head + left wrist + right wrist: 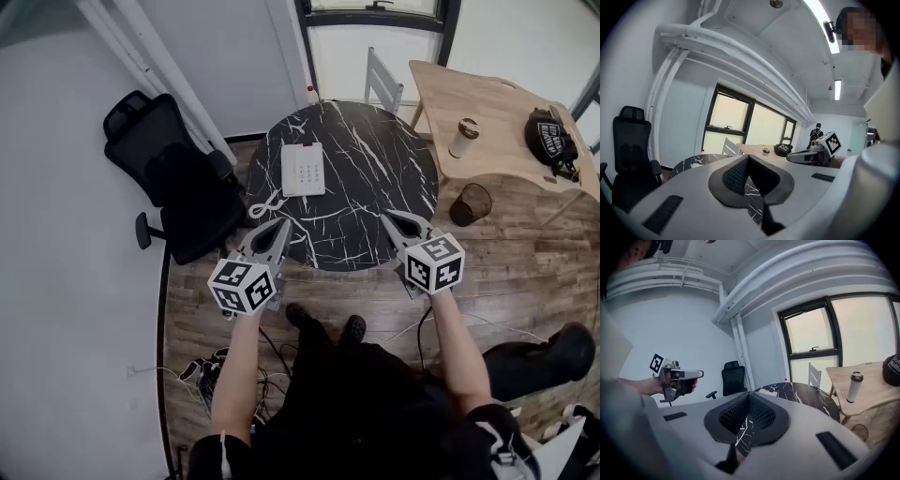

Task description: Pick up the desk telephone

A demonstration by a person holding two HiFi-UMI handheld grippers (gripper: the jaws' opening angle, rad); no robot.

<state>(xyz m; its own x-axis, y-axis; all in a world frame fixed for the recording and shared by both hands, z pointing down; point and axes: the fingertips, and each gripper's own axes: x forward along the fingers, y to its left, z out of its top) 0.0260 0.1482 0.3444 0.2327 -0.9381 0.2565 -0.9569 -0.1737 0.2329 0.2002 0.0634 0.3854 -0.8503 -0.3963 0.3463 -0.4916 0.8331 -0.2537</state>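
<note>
A white desk telephone [303,169] lies flat on the left part of the round black marble table [375,187], and its coiled cord [266,203] hangs over the table's left edge. My left gripper [284,223] hovers at the table's near-left edge, just short of the cord, jaws shut and empty. At the near-right edge my right gripper [387,217] is also shut with nothing in it. The left gripper view shows its own closed jaw tips [748,157] and the right gripper [813,154] beyond. The right gripper view shows its closed tips [749,394] and the left gripper [682,376].
A black office chair [178,178] stands left of the table. A wooden desk [487,103] at the right back carries a cup [462,138] and a black cap [551,136]. A mesh bin [471,204] stands beside it. A white chair [382,86] is behind the table. Cables [211,370] lie on the floor.
</note>
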